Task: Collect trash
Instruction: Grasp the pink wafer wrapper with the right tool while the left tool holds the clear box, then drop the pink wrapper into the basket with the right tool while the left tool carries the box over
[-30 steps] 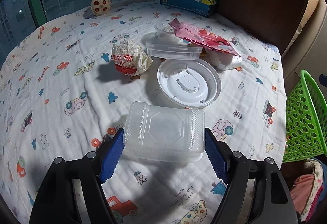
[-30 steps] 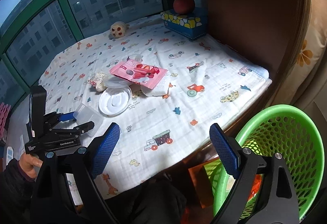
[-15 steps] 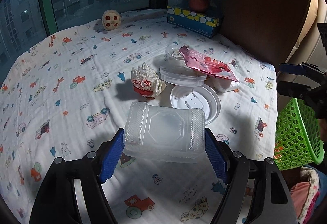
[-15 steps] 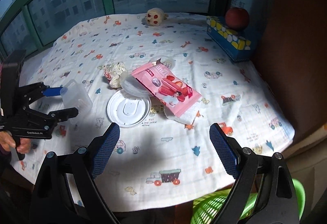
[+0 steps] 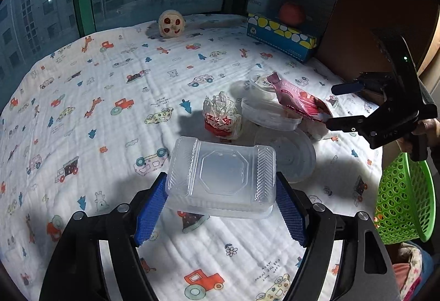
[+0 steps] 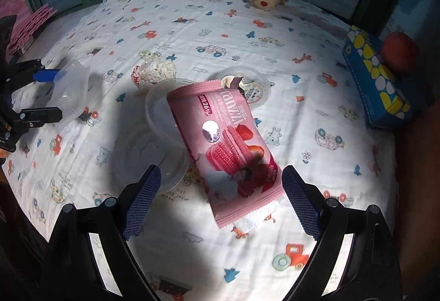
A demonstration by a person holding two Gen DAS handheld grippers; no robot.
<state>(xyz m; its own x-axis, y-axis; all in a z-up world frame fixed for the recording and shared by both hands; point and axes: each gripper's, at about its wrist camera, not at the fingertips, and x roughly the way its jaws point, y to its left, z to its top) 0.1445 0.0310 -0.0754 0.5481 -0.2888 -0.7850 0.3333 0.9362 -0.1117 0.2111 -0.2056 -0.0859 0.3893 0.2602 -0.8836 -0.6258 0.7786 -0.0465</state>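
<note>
Cartoon cars cover the bench cloth (image 5: 115,86). Left gripper (image 5: 221,209) jaws squeeze a clear box (image 5: 222,177). Right gripper (image 6: 220,202) jaws gape over a pink "26%" wrapper (image 6: 222,141).

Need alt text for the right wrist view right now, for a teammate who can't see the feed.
The right gripper hangs open over a pink snack wrapper lying across a clear round container on a cartoon-print tablecloth, jaws on either side, not touching it. At far left, the left gripper holds a clear plastic box.
</note>
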